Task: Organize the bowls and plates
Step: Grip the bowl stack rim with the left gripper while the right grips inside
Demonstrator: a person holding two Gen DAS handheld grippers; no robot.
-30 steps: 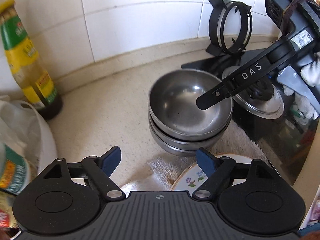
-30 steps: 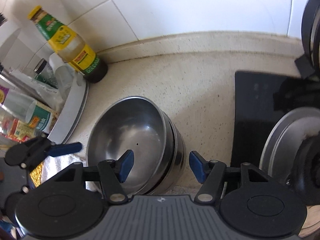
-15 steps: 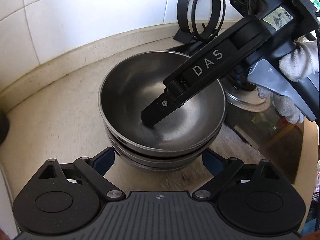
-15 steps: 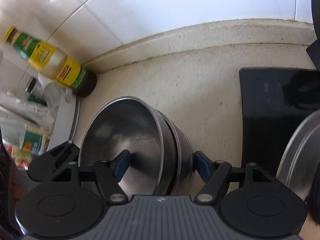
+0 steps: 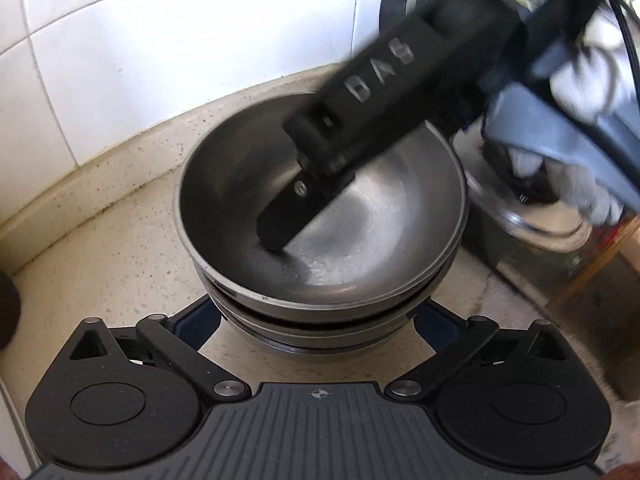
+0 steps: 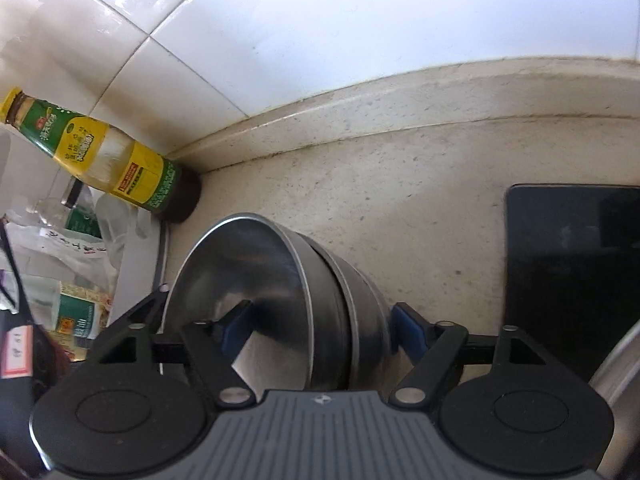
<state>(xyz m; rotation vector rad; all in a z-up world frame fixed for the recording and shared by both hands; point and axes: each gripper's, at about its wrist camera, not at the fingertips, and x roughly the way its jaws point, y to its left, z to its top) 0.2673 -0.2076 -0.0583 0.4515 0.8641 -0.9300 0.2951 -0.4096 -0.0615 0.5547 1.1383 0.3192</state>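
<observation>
A stack of steel bowls (image 5: 320, 240) stands on the speckled counter; it also shows in the right wrist view (image 6: 312, 304). My left gripper (image 5: 316, 320) is open, its blue pads on either side of the stack's base. My right gripper (image 6: 320, 328) is open and straddles the rims on the stack's right side, one finger inside the top bowl, the other outside. That inner finger (image 5: 288, 220) shows in the left wrist view reaching into the bowl.
A yellow-green sauce bottle (image 6: 100, 156) stands by the tiled wall at left, with bags and jars (image 6: 68, 272) below it. A black stove top (image 6: 572, 264) and a steel pot lid (image 5: 532, 216) lie to the right of the bowls.
My left gripper moved forward until its pads flank the bowl stack. My right gripper pushed deeper over the rims, its inner finger further into the top bowl.
</observation>
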